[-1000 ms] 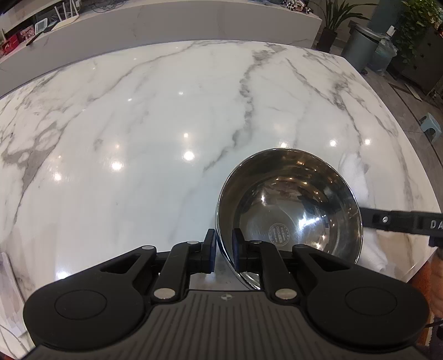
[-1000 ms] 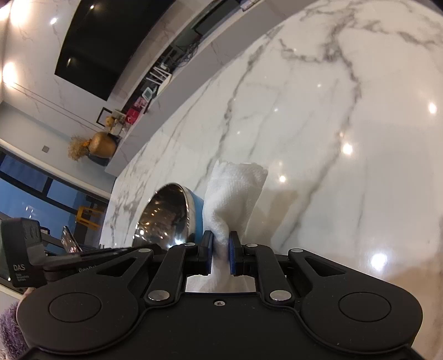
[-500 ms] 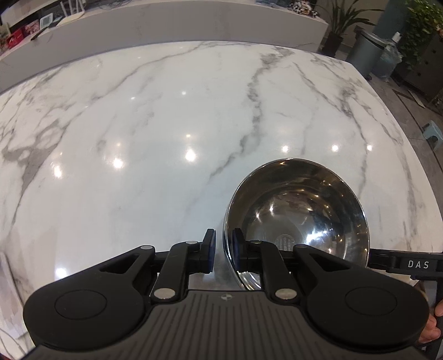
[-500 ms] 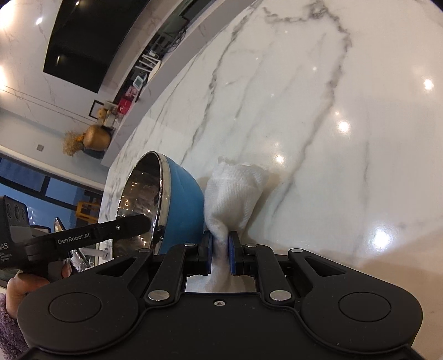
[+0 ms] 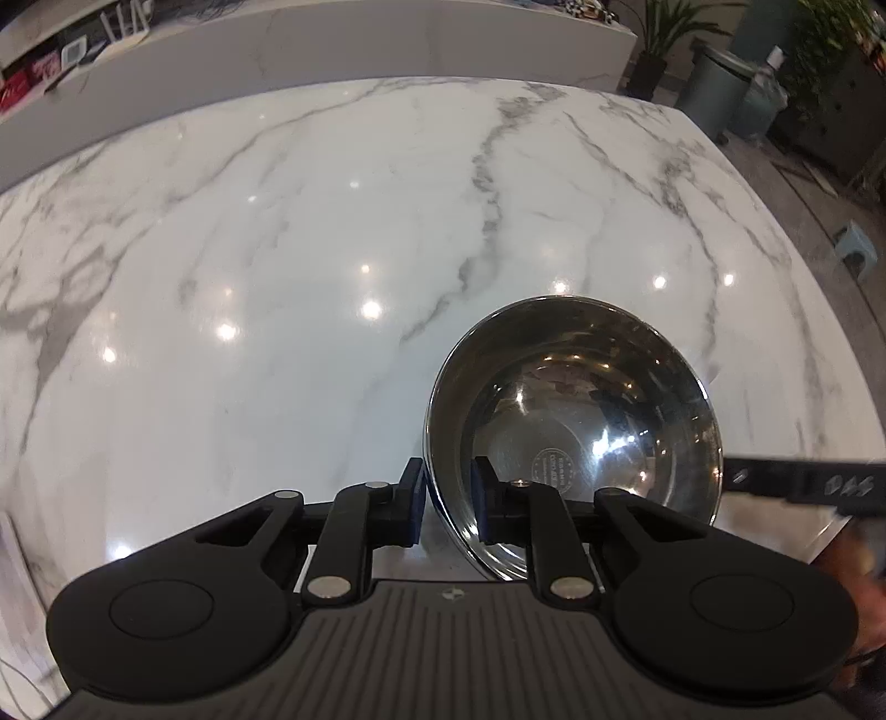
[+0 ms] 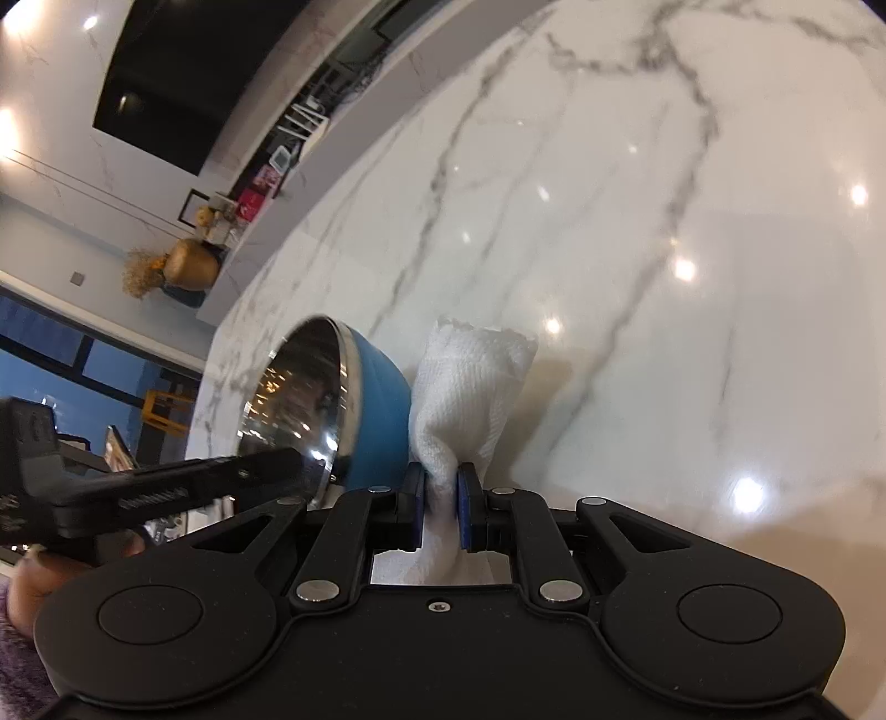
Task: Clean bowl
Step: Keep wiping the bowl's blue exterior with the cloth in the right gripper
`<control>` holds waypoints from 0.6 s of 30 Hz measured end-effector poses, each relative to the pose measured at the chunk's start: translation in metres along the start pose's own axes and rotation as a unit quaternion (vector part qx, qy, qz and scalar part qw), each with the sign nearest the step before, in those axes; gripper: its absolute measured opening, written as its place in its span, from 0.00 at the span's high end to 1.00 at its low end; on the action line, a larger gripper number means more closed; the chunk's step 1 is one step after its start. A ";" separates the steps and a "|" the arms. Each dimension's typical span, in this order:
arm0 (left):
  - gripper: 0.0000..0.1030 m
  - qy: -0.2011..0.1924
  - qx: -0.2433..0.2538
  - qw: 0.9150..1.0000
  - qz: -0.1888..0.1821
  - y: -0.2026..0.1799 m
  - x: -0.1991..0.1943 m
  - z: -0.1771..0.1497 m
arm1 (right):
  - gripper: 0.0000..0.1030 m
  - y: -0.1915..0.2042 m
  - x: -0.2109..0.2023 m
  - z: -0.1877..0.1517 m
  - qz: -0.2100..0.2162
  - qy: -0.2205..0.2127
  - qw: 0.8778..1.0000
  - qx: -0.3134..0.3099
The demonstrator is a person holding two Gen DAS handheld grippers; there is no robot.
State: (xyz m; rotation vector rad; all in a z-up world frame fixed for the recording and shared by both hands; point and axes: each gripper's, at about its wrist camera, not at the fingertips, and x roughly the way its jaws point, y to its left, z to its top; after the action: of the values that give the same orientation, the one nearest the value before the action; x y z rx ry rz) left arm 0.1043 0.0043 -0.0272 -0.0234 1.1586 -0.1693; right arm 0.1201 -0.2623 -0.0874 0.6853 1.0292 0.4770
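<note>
- Worktop [image 5: 310, 232]: white marble with grey veins, glossy, carrying many ceiling-light reflections. A raised ledge [image 5: 343, 39] runs along its far edge with small items on it, too small to identify.
- Surroundings: potted plants [image 5: 664, 33] and a grey bin [image 5: 714, 83] stand on the floor past the far right corner; a small stool [image 5: 855, 252] sits by the right edge. In the right wrist view a gold vase [image 6: 191, 268] stands at the ledge's end.
- Bowl [image 5: 576, 421]: steel inside, blue outside [image 6: 382, 410], tilted on its side near the worktop's right edge, opening turned towards the left tool.
- Cloth [image 6: 470, 387]: white, bunched, just beside the bowl's blue outer wall; contact cannot be judged.
- Left tool [image 5: 447, 501]: jaws have just been closing and stand narrow, clamped on the bowl's near rim, one pad inside, one outside.
- Right tool [image 6: 443, 512]: jaws narrow, gripping the cloth.
- Obstruction: the left tool's black body crosses in front of the bowl's opening in the right wrist view.
</note>
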 end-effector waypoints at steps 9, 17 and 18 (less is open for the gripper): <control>0.86 -0.005 0.018 1.000 -0.007 -0.001 0.003 0.004 | 0.89 0.011 -0.017 0.020 0.004 -0.014 1.000 -0.026; 0.86 -0.009 0.023 1.000 -0.009 0.000 0.004 0.004 | 0.89 0.007 -0.011 0.006 -0.003 0.002 1.000 -0.021; 0.86 -0.010 0.025 1.000 -0.008 0.001 0.004 0.005 | 0.89 0.007 -0.009 0.004 -0.004 0.006 1.000 -0.020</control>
State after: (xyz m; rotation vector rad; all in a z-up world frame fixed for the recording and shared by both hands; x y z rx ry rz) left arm 0.1102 0.0040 -0.0289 0.0101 1.1346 -0.2120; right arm 0.1189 -0.2647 -0.0759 0.6432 1.0298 0.4939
